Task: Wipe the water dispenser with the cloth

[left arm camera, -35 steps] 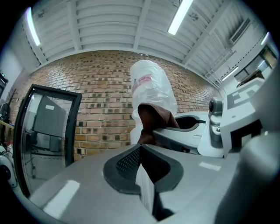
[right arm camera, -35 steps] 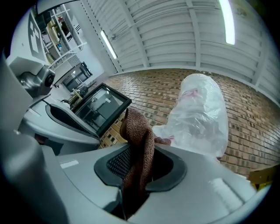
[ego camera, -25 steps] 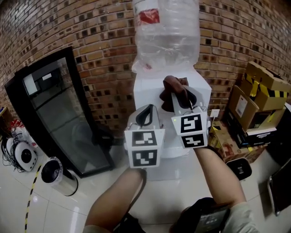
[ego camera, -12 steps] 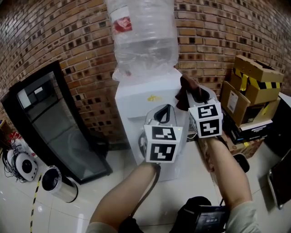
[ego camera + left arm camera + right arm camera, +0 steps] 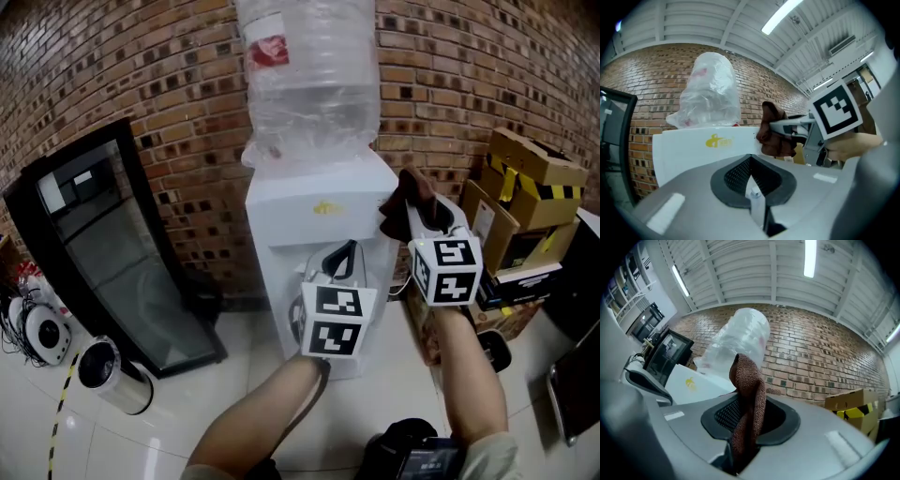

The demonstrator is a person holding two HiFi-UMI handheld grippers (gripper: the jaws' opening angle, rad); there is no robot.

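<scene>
The white water dispenser [image 5: 314, 220] stands on a glossy floor [image 5: 216, 403] of pale tiles, with its back to a brick wall [image 5: 159, 75]. A big clear bottle [image 5: 309, 75] sits on top of it. The right gripper [image 5: 424, 212] is closed on a brown cloth [image 5: 403, 192] (a coarse, knitted-looking one), and the cloth is at the dispenser's upper right corner. The left gripper [image 5: 339, 259] is before the dispenser's front, jaws together and holding nothing. Left of the dispenser stands a black glass-fronted cabinet [image 5: 103, 234]; right of it are cardboard boxes [image 5: 525, 183].
</scene>
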